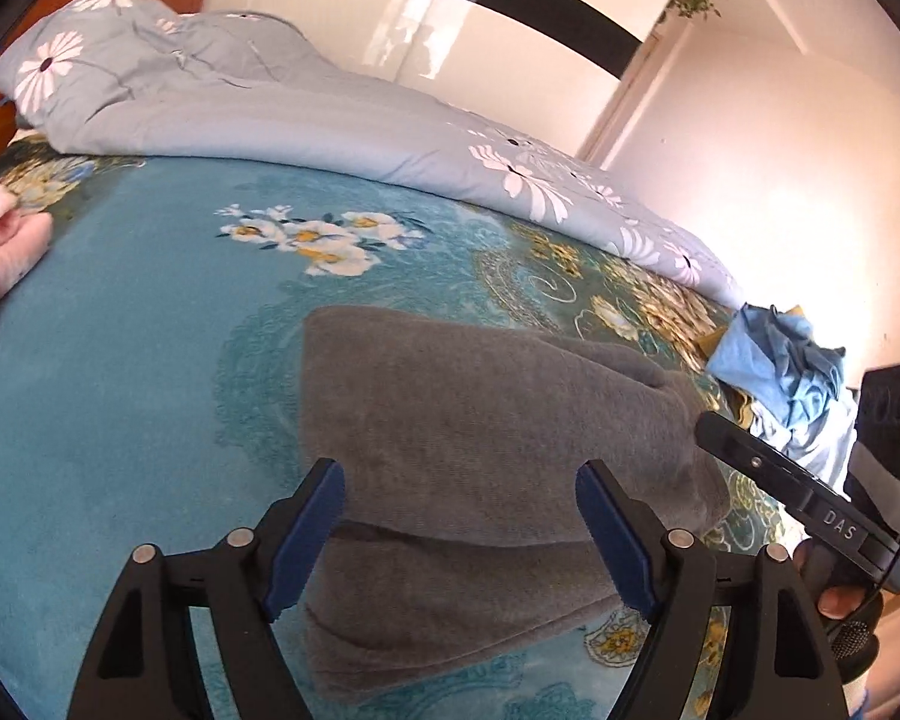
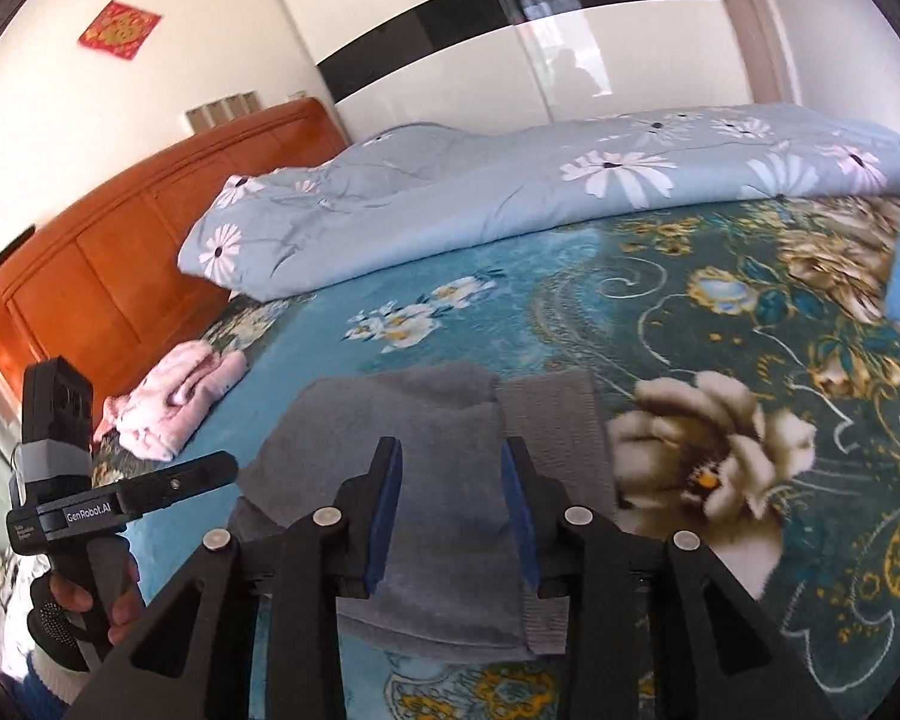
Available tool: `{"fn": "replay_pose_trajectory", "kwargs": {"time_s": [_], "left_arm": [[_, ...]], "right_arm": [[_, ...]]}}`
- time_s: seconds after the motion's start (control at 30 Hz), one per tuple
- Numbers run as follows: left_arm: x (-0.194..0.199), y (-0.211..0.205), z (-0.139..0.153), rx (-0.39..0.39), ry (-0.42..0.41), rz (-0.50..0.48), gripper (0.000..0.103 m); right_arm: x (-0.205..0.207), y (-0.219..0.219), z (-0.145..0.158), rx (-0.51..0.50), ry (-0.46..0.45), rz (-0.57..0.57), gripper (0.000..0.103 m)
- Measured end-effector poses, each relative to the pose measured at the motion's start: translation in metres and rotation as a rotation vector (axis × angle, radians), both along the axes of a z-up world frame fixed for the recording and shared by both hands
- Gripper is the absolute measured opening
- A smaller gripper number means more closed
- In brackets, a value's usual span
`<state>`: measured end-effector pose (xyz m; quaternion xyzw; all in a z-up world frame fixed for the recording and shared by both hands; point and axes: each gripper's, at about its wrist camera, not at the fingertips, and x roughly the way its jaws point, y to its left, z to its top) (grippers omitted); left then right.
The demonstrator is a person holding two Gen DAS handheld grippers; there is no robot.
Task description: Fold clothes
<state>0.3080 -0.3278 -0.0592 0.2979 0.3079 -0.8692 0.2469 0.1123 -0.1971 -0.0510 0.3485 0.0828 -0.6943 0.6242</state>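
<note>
Left wrist view looks down over the left tongs (image 1: 459, 531), whose blue-padded jaws stand wide apart above a grey garment (image 1: 480, 420) with nothing pinched between them. That grey garment lies folded on the bed (image 1: 120, 360), on a teal blanket patterned with flowers, close to the near edge. At the right edge of the same view the right tongs (image 1: 714, 426) reach in from the side, a person's fingers wrapped round the handle below. Behind the garment a pale blue quilt (image 1: 270, 114) printed with white daisies is pushed back along the far side of the bed. A heap of blue clothes (image 1: 786, 360) sits at the right end of the bed, well apart from a pink garment (image 1: 0, 252) bundled at the left edge. From the right wrist view, the right tongs (image 2: 453, 510) hang over the same grey garment (image 2: 438, 420); their jaws are partly open, a narrow gap, and the pads press on nothing. The left tongs (image 2: 210, 471) show at the left of that view, held in a hand (image 2: 90, 600), near the pink garment (image 2: 174, 396) and the orange wooden headboard (image 2: 120, 252).
</note>
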Motion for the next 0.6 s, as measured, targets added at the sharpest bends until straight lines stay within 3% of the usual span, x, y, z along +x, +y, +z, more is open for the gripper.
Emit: {"fn": "replay_pose_trajectory", "kwargs": {"time_s": [0.1, 0.3, 0.43, 0.5, 0.6], "left_arm": [[-0.013, 0.001, -0.011, 0.008, -0.037, -0.023, 0.083], [-0.019, -0.002, -0.027, 0.050, -0.066, -0.033, 0.083], [-0.001, 0.002, -0.009, 0.015, -0.016, -0.038, 0.083], [0.011, -0.004, -0.004, 0.016, 0.006, -0.011, 0.088], [0.030, -0.026, -0.017, 0.087, 0.015, 0.073, 0.094]], "right_arm": [[-0.008, -0.015, -0.018, 0.056, 0.008, -0.025, 0.038], [-0.033, -0.026, -0.041, 0.071, -0.136, -0.056, 0.038], [-0.029, -0.009, -0.021, 0.000, -0.162, -0.042, 0.038], [-0.032, 0.007, -0.011, -0.049, -0.176, -0.044, 0.054], [-0.050, 0.025, -0.017, -0.044, -0.213, -0.096, 0.064]]}}
